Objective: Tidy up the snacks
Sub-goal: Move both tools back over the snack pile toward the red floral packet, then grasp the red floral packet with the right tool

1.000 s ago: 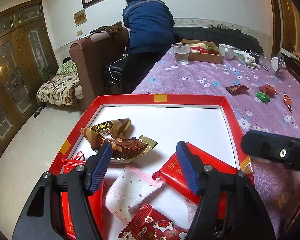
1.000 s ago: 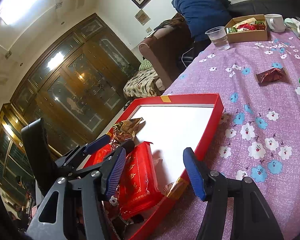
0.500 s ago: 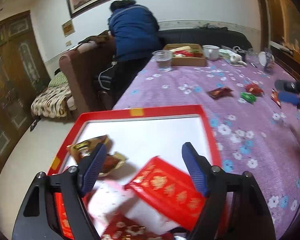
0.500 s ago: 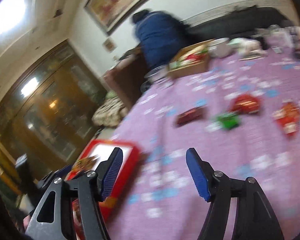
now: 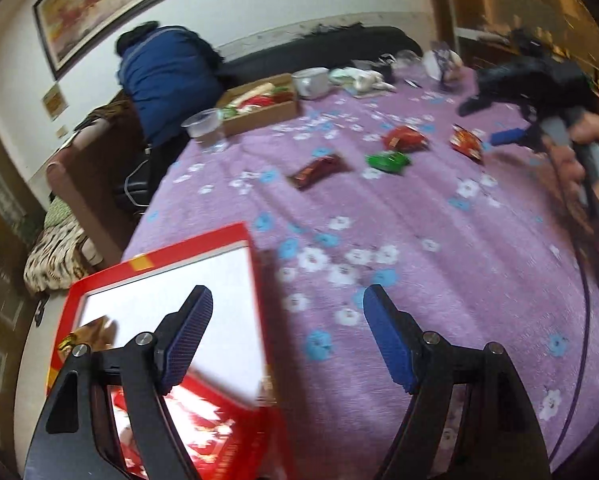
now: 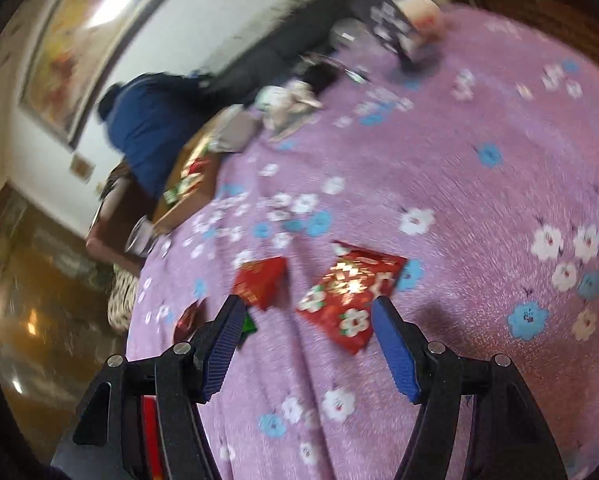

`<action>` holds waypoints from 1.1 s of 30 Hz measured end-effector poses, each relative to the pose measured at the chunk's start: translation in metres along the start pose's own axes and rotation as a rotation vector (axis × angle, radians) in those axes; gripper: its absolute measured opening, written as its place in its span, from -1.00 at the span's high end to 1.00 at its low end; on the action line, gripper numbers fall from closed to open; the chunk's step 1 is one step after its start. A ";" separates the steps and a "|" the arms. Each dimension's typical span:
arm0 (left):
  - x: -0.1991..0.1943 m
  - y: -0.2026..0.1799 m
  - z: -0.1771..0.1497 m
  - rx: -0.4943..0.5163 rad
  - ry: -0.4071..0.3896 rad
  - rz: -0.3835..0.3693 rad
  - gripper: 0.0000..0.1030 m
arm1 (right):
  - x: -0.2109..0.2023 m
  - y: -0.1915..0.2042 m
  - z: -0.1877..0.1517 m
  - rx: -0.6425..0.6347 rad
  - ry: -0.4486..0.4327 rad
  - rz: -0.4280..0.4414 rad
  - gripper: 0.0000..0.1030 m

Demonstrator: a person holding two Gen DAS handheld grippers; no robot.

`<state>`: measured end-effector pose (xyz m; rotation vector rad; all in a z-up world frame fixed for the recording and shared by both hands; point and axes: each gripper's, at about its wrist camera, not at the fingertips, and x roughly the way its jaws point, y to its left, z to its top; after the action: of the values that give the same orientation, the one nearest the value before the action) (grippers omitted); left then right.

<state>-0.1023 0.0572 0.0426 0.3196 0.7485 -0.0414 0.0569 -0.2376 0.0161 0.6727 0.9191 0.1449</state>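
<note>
My left gripper is open and empty above the right edge of a red tray with a white floor that holds several snack packets. On the purple flowered cloth lie loose snacks: a dark red packet, a green one, a red one and a red patterned one. My right gripper is open and empty, just short of the red patterned packet. It also shows in the left wrist view, beside that packet. A red packet lies to its left.
A cardboard box of snacks, a plastic cup of water and a white mug stand at the table's far side. A person in a blue jacket bends over by an armchair beyond the table.
My right gripper has left the tray and swung right across the table to the loose packets. My left gripper has turned right, off the tray's middle. Both stay open.
</note>
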 end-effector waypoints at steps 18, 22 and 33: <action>0.013 -0.021 0.053 0.076 0.012 -0.029 -0.52 | 0.054 0.034 -0.005 -0.373 -0.131 -0.441 0.29; 0.033 -0.032 0.089 0.058 0.015 -0.080 -0.52 | 0.045 0.024 0.003 -0.354 -0.109 -0.418 0.33; 0.129 -0.085 0.164 0.116 0.158 -0.172 -0.52 | 0.031 -0.018 0.029 -0.133 -0.034 -0.237 0.33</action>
<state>0.0880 -0.0633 0.0456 0.3709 0.9312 -0.2251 0.0950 -0.2534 -0.0042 0.4380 0.9406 -0.0161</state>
